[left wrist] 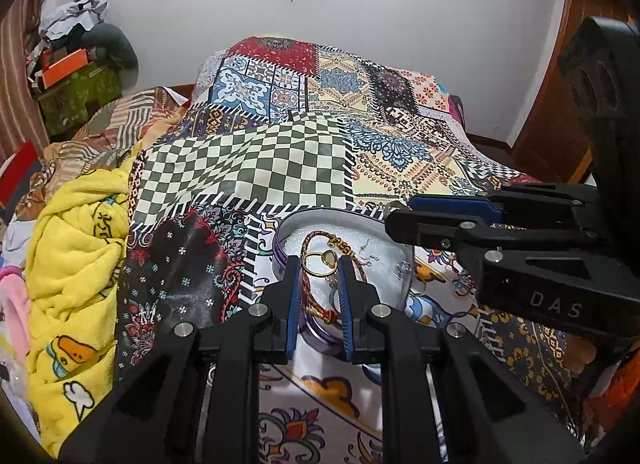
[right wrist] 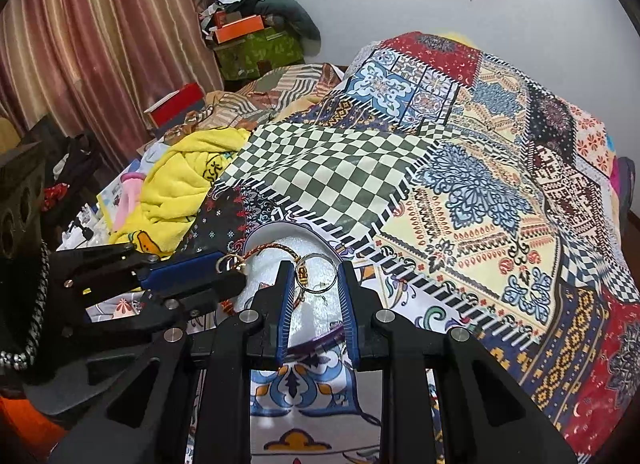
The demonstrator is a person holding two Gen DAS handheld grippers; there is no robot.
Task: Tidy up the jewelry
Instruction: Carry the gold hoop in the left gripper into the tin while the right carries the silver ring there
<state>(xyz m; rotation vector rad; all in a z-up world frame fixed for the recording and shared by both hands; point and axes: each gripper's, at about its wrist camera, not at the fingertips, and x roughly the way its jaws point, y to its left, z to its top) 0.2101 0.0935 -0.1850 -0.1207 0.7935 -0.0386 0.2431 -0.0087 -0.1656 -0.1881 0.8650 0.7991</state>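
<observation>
Ring [left wrist: 319, 264]: thin polished gold-coloured metal;
Bracelet [left wrist: 320, 306]: braided red-and-gold cord, matt;
Tray [left wrist: 394, 289]: clear glossy plastic, white foam-like lining;
Bedspread [left wrist: 248, 168]: smooth printed cloth;
Yellow blanket [left wrist: 76, 264]: fluffy fleece;
Right gripper [right wrist: 313, 288]: matt black plastic, ribbed blue pads.

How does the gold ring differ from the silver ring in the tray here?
The gold ring carries a pale heart-shaped setting; the silver ring looks like a plain band. The gold ring sits between the left hand-held gripper's fingers, the silver ring between the right hand-held gripper's fingers. Both lie over the round tray's white lining, beside the braided bracelet.
</observation>
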